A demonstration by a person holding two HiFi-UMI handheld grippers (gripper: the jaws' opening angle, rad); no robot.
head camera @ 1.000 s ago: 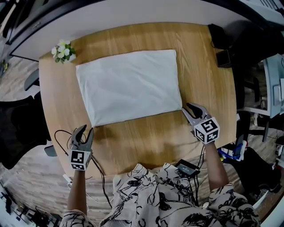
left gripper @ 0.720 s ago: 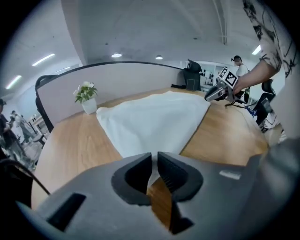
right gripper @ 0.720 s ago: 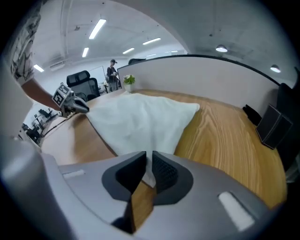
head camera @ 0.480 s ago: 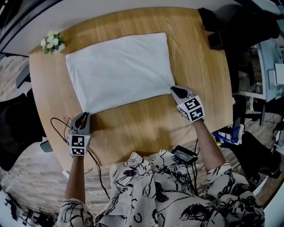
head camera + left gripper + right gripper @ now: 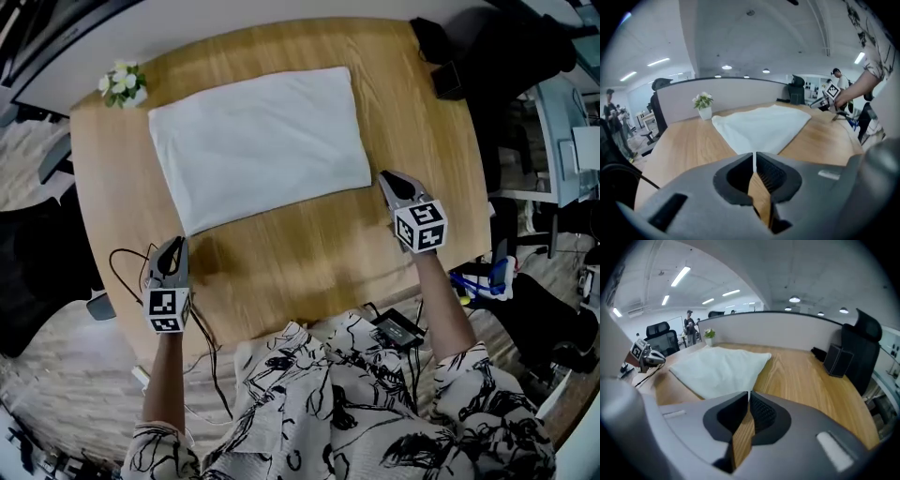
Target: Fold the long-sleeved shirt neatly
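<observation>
Now the left gripper (image 5: 175,246) and right gripper (image 5: 387,178), jaws just closed empty, have drawn back to 7 and 4 o'clock of the folded shirt (image 5: 258,145), which lies flat on the table (image 5: 309,262), seemingly finished.

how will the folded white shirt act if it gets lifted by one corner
Probably floppy: the shirt lies flat and thin on the table, edges soft and slightly bowed, so a lifted corner would likely drape and the fold open. It looks light for its spread. Pushed, it may bunch rather than slide whole.
</observation>
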